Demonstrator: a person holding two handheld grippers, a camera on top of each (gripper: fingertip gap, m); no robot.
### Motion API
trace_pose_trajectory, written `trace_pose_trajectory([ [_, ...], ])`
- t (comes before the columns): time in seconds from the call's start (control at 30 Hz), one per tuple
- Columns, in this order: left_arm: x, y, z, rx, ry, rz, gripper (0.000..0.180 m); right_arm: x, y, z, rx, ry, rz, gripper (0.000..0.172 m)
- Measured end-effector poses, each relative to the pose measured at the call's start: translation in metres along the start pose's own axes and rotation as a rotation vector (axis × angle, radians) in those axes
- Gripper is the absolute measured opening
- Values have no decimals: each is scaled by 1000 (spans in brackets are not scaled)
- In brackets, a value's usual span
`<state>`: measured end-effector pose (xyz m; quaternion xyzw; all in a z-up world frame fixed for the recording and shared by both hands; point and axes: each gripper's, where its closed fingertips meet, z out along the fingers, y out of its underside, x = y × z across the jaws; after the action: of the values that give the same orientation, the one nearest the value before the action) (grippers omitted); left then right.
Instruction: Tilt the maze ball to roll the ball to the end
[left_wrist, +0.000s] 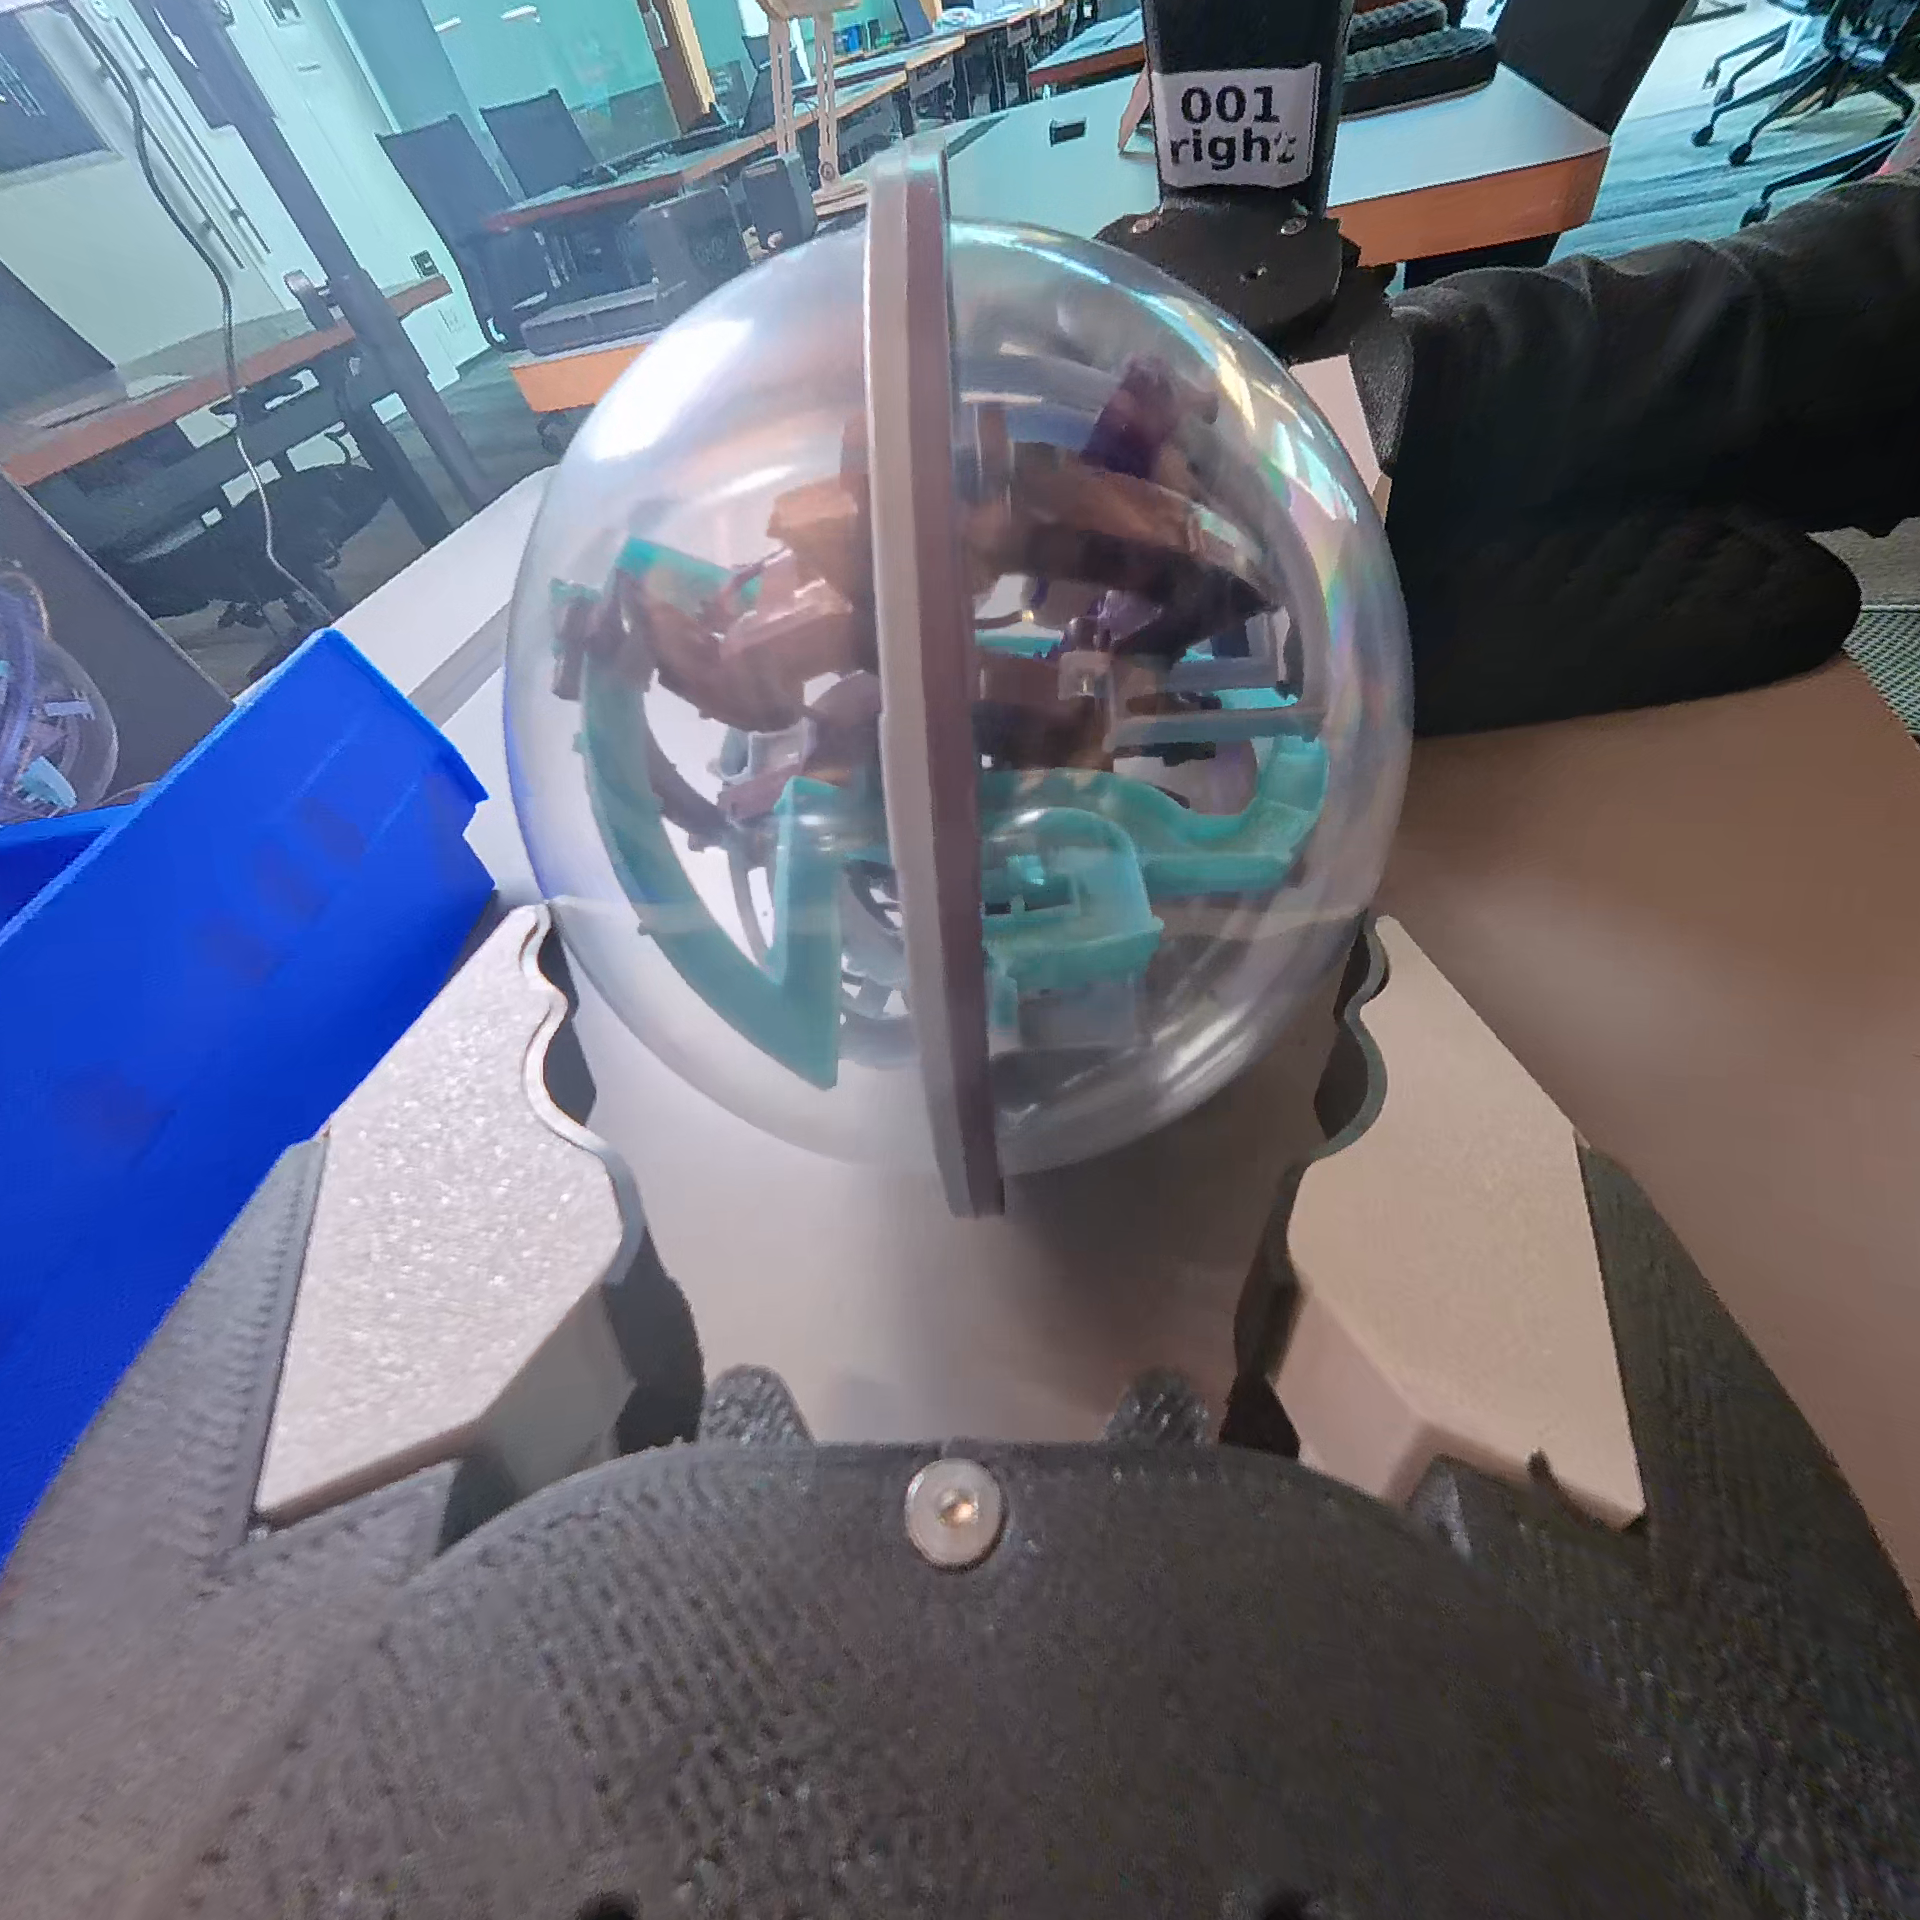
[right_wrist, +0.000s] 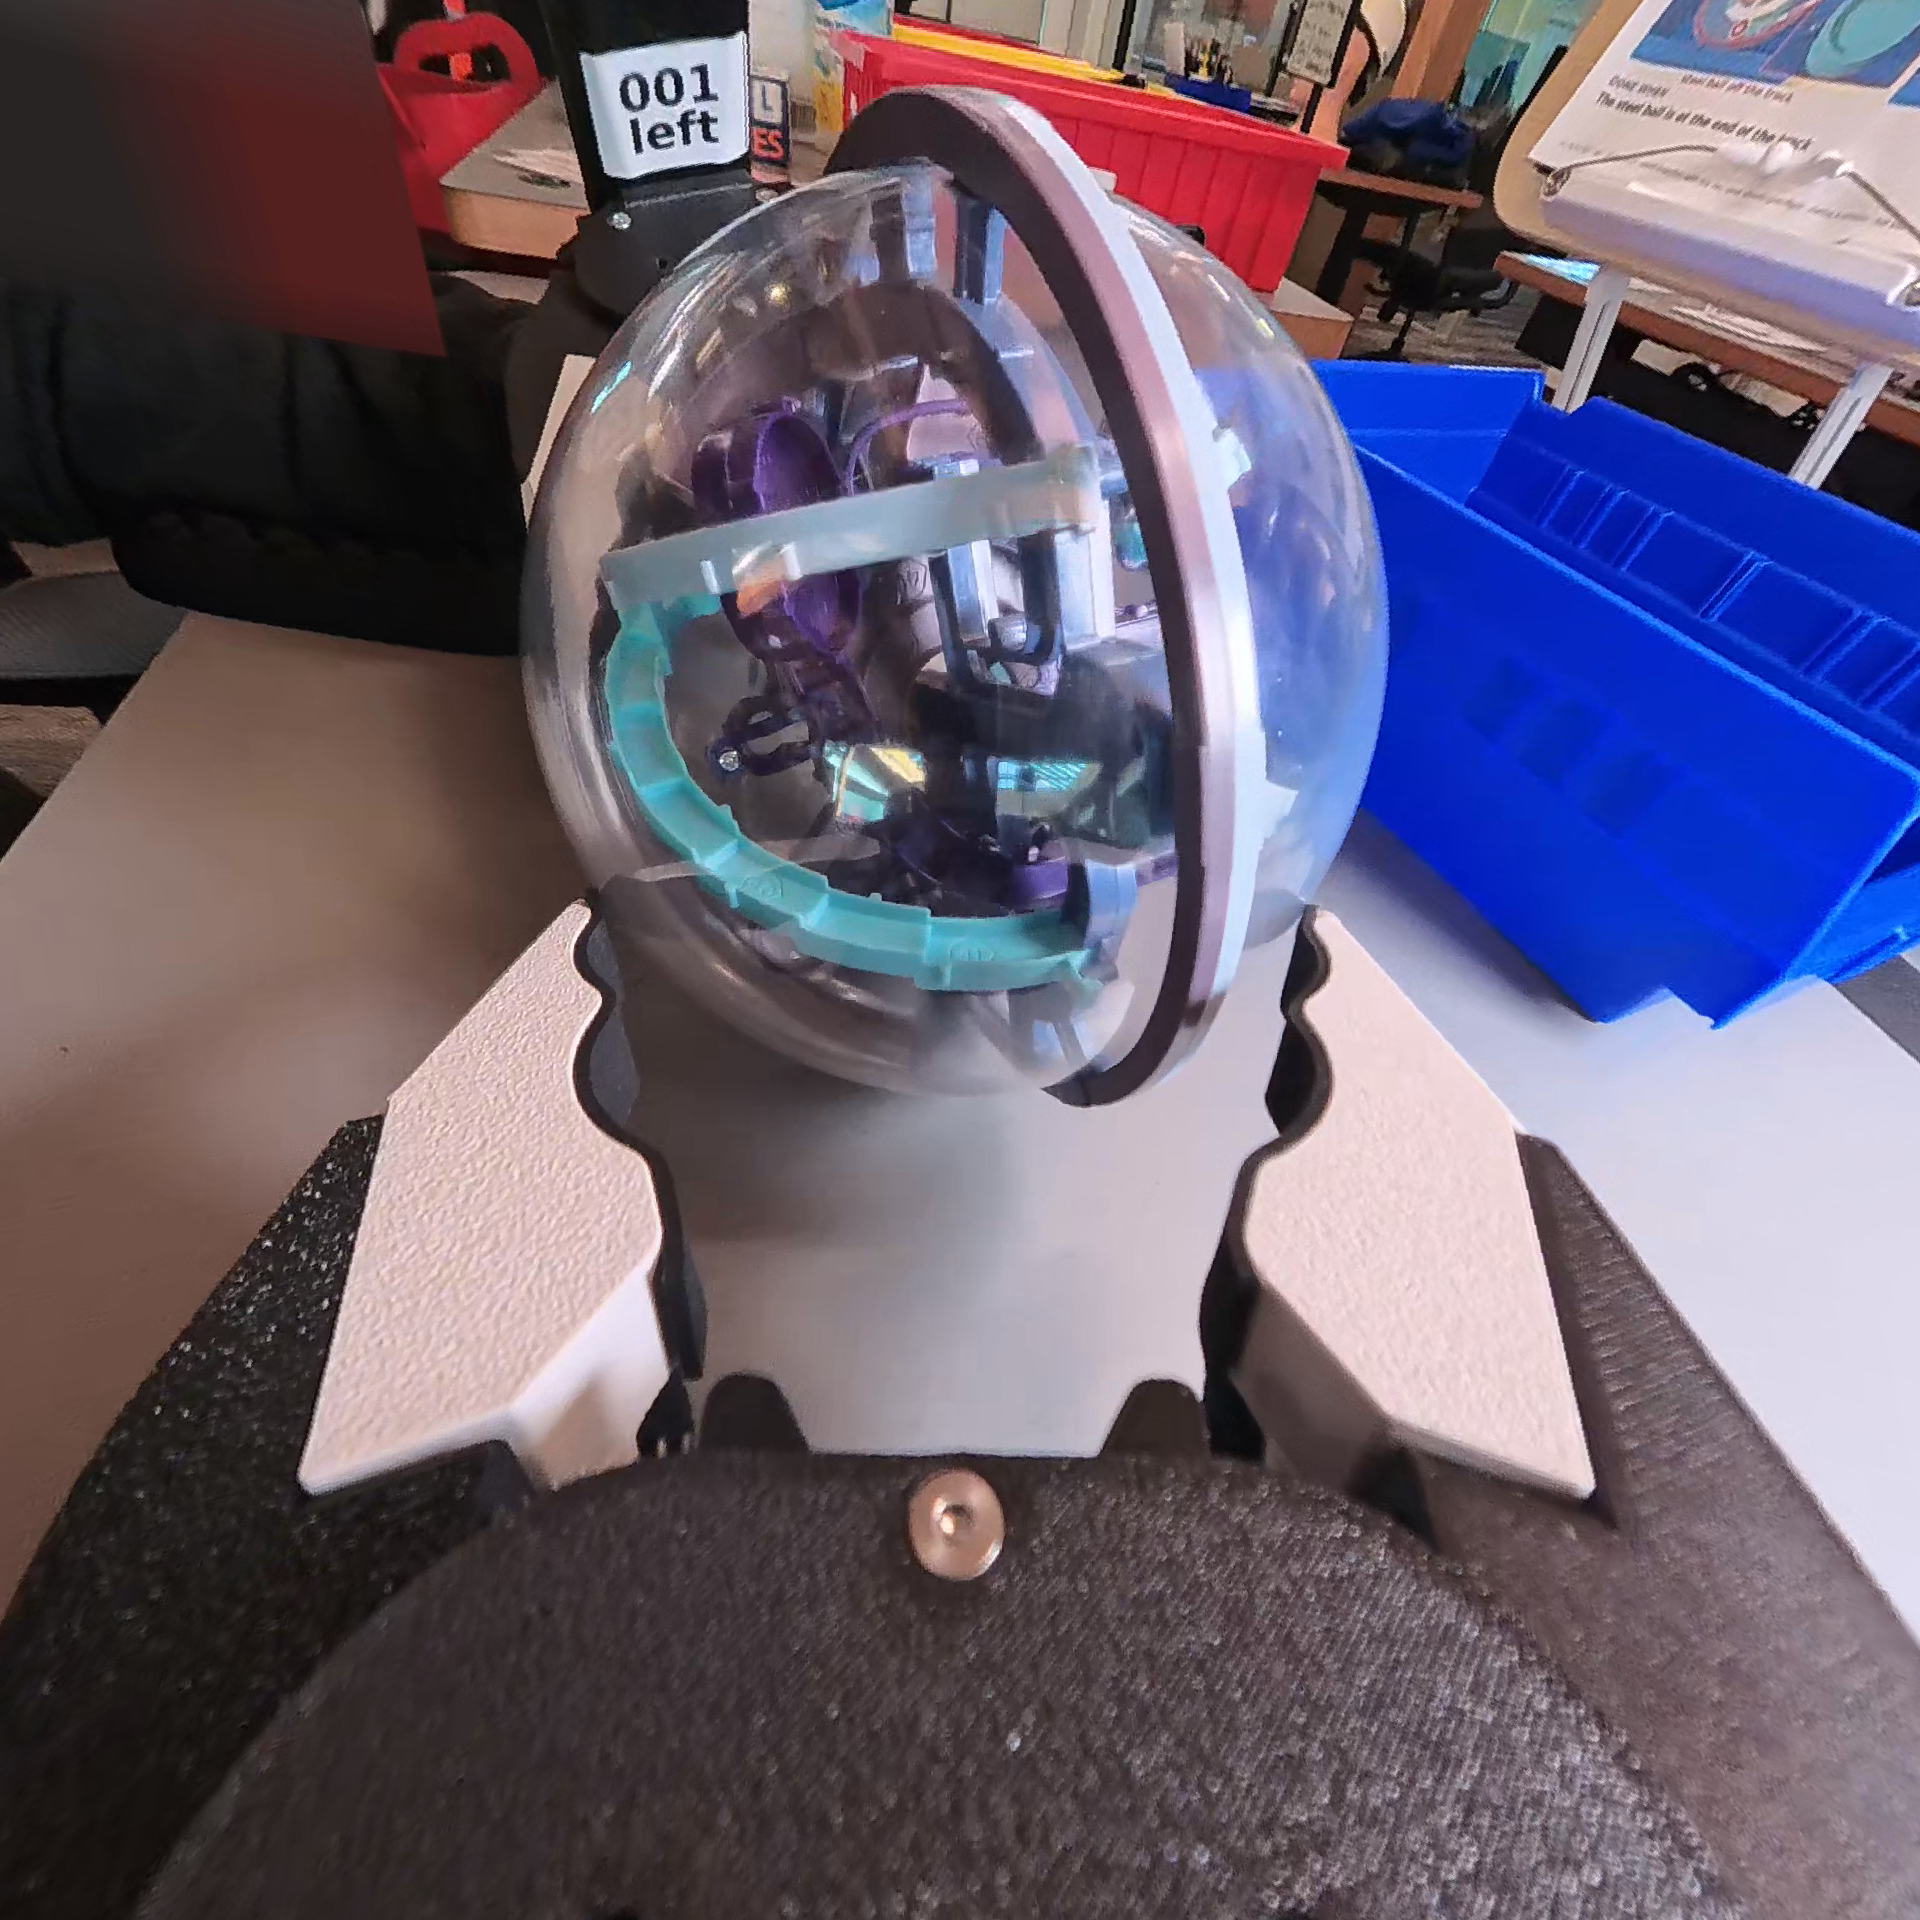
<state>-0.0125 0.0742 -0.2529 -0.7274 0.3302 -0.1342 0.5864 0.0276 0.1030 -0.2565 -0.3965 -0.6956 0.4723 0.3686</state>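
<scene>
Above the pale desk (right_wrist: 260, 935), beside a blue bin (right_wrist: 1662, 748), the clear maze ball (left_wrist: 956, 717) sits clamped from opposite sides between the wide-spread jaws of the left gripper (left_wrist: 956, 935) and right gripper (right_wrist: 951, 925).

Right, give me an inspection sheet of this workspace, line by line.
Surface: pale tabletop, bare near the sphere.
Job's things: clear maze ball with teal, brown and purple tracks inside, seam ring upright; a small steel ball sits on a purple track.
Clutter: blue bin beside the sphere; red bin and an instruction sheet on a stand farther back.
Grippers: left claw and right claw each span the maze ball from opposite sides, fingers against its shell; a gloved hand holds the right one.
Cables: one dark cable hangs in the background.
Surroundings: office desks and chairs.
</scene>
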Motion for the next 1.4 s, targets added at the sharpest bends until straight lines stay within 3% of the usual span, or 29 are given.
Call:
trace_pose_trajectory([
  [0.4,-3,-12,-3,55,60,-222,140,-3,18,7,-82,-47,128,121],
  [0.63,-4,-1,1,20,127,-439,140,3,14,8,-73,-5,118,125],
  [0.9,-8,1,3,49,143,-535,139,5,18,8,-84,-7,177,124],
  [1.0,-15,1,1,61,99,-499,135,8,19,7,-91,-21,275,121],
  [1.23,-24,-3,2,47,-80,-187,138,15,16,4,-70,-41,442,114],
  [1.4,-28,-1,6,35,-84,-253,140,14,16,4,-82,-42,457,111],
])
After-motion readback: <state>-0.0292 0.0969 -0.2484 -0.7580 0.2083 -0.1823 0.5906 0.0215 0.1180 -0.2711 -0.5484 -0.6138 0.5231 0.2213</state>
